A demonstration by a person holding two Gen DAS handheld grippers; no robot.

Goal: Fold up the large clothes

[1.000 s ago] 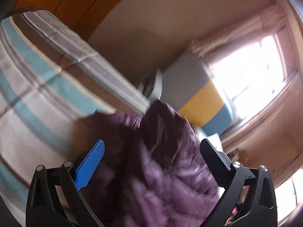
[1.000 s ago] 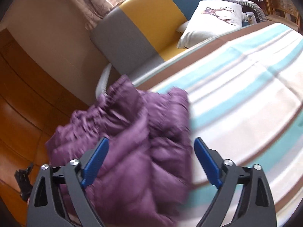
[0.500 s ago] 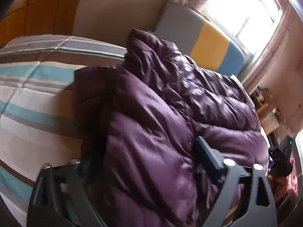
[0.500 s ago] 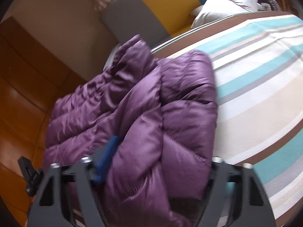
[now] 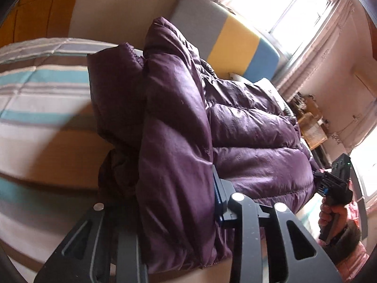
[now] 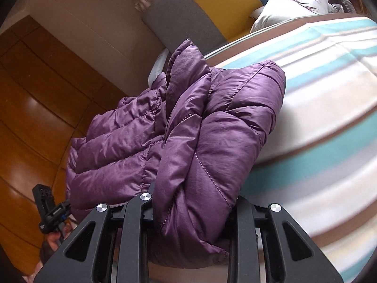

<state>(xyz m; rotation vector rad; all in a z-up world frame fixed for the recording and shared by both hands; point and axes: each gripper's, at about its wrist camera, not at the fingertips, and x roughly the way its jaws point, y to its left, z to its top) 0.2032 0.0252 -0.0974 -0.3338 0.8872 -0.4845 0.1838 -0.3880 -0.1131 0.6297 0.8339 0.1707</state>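
Observation:
A purple quilted puffer jacket (image 5: 247, 129) (image 6: 132, 141) lies bunched on the striped bed, stretched between the two grippers. My left gripper (image 5: 165, 188) is closing, with a thick fold of the jacket's edge between its jaws. Its blue pad (image 5: 216, 188) presses into the fabric, and the other finger is hidden behind the fold. My right gripper (image 6: 194, 195) is also closing and squeezes another padded fold. Each gripper also shows in the other's view, in a hand at the jacket's far end: the right gripper (image 5: 334, 184) and the left gripper (image 6: 50, 210).
The striped bedcover (image 5: 42, 89) (image 6: 329, 94) spreads beyond the jacket. A grey, yellow and blue headboard (image 5: 235, 37) stands behind it, with a white pillow (image 6: 294, 2) against it. Brown wooden panels (image 6: 35, 94) lie past the bed's edge. A bright window (image 5: 282, 0) is at the back.
Both grippers stood wide open over the blurred jacket. They have moved in onto its edge and their jaws have narrowed on folds of it. The jacket now hangs stretched between them.

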